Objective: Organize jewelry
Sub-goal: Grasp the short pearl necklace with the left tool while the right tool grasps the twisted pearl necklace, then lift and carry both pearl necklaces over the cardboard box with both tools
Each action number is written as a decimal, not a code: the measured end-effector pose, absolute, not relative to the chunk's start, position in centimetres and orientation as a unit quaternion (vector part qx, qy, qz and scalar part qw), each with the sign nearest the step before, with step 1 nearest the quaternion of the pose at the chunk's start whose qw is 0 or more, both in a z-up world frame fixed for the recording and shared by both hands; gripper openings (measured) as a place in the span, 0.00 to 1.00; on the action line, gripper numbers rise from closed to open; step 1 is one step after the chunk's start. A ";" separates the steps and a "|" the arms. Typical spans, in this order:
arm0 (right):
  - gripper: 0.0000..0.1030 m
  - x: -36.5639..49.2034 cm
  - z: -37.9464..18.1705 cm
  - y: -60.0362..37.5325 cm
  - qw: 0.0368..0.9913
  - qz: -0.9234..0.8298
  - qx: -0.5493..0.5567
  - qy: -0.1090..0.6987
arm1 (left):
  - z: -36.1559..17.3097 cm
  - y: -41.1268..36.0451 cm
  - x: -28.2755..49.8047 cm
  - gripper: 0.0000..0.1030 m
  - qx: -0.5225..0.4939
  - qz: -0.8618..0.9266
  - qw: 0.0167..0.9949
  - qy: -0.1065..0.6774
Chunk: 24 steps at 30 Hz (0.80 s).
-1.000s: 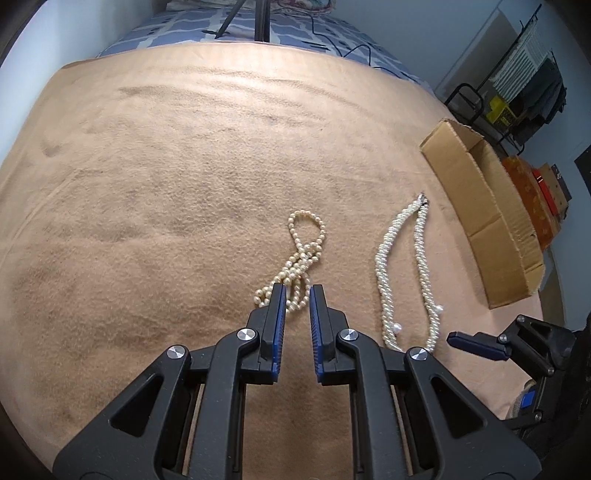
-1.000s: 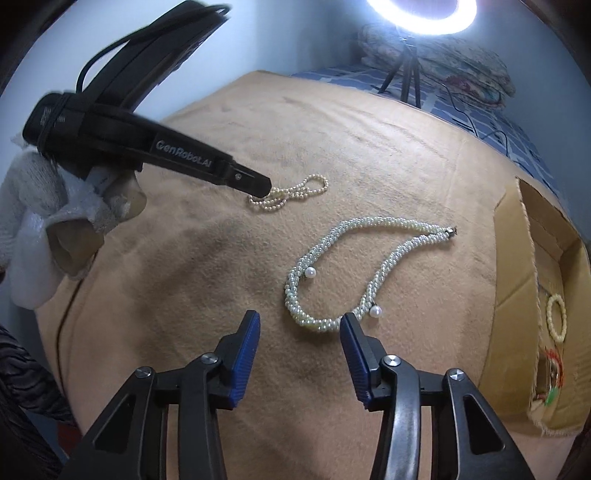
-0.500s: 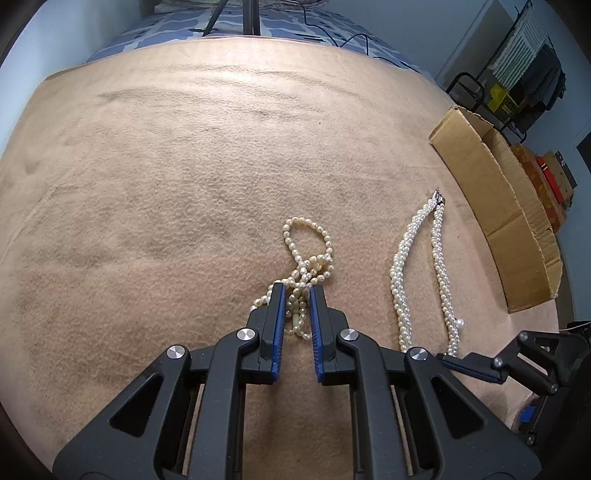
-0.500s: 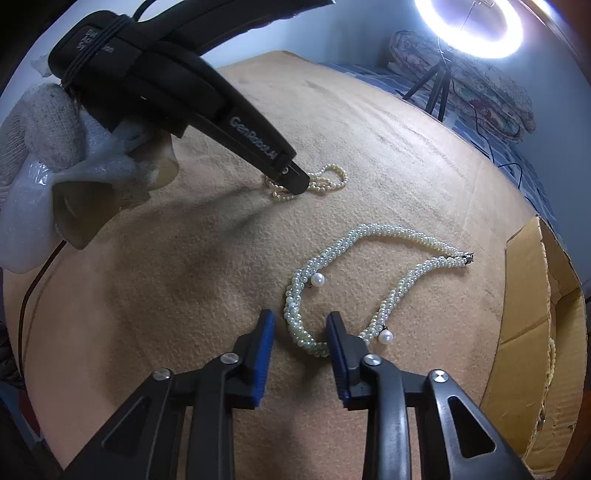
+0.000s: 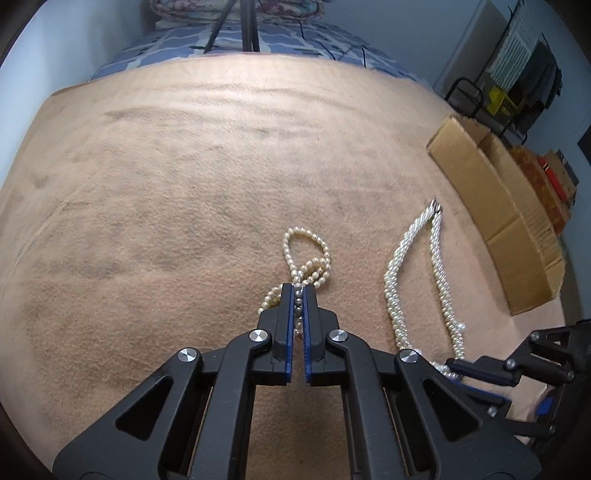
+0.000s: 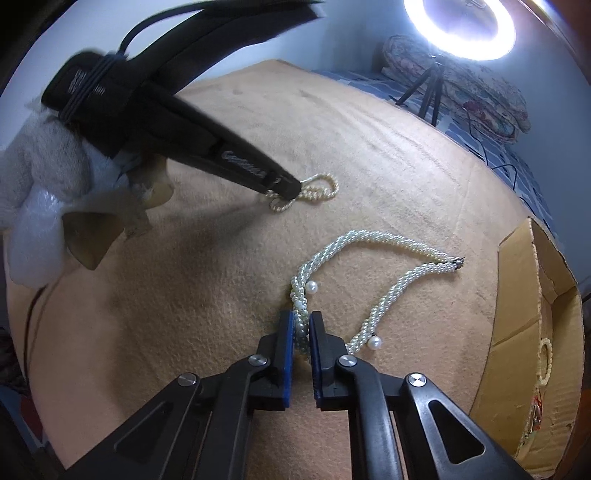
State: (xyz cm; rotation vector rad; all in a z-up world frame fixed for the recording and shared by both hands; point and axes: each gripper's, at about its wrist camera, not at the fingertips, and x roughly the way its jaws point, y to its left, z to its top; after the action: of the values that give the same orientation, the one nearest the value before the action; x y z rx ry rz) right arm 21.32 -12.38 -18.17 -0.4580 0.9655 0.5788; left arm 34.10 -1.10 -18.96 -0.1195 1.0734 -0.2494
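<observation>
a bedroom, with a fuzzy tan fleece blanket [image 5: 184,221] spread flat over the bed and faintly creased; a glowing white ring light [image 6: 460,27] on a thin black tripod stands at the far end, at one o'clock in the right wrist view. an open brown corrugated cardboard box [image 5: 491,221] sits on the blanket's edge at three o'clock in the left wrist view, and inside it a small loop of cream beads [image 6: 546,356] leans on the wall; what else lies in it is too blurred to tell.

the short cream pearl strand [image 5: 308,258], round beads coiled in loose loops, lies at the blanket's middle. the left gripper [image 5: 298,291], black plastic with blue ribbed pads, tilts steeply down and has just closed its jaws, pinching a few beads of that strand between the pads. in the right wrist view it reaches in from ten o'clock, carried by a hand in a fluffy white glove [image 6: 40,177].

the twisted white multi-strand pearl necklace [image 6: 373,240], rope-like with two larger drop pearls and a small metal clasp, lies in a v at the cream strand's four o'clock, near but apart. the right gripper [image 6: 302,321], also angled steeply down, has just been closing and now clamps the necklace's bend between its blue pads.
</observation>
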 end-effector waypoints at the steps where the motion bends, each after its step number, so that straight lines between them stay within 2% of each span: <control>1: 0.06 21.5 -17.7 -12.7 0.825 0.271 -0.204 0.452 | -18.7 -0.8 34.0 0.01 -0.062 -0.119 0.851 0.507; 12: 0.05 23.4 -13.8 -15.2 0.859 0.259 -0.133 0.422 | -15.6 2.0 33.5 0.01 -0.104 -0.112 0.865 0.478; 18: 0.05 23.5 -12.2 -16.0 0.870 0.254 -0.115 0.407 | -16.3 1.5 33.7 0.01 -0.087 -0.113 0.865 0.481; 21: 0.05 23.4 -11.9 -16.2 0.872 0.253 -0.115 0.404 | -17.6 0.4 34.1 0.04 -0.068 -0.117 0.851 0.507; 22: 0.05 23.5 -11.9 -16.2 0.872 0.253 -0.115 0.404 | -18.0 -0.1 34.2 0.15 -0.056 -0.114 0.850 0.512; 23: 0.05 23.5 -11.9 -16.2 0.871 0.253 -0.115 0.405 | -18.2 -0.5 34.3 0.35 -0.043 -0.111 0.850 0.512; 24: 0.05 23.5 -12.0 -16.2 0.871 0.253 -0.116 0.405 | -18.5 -0.9 34.4 0.42 -0.029 -0.109 0.852 0.511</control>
State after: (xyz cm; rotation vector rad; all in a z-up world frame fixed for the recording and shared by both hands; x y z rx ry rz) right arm 23.49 -16.23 -11.97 -0.2420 0.8463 0.5289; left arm 34.37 -0.90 -18.46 -0.0610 1.0750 -0.2304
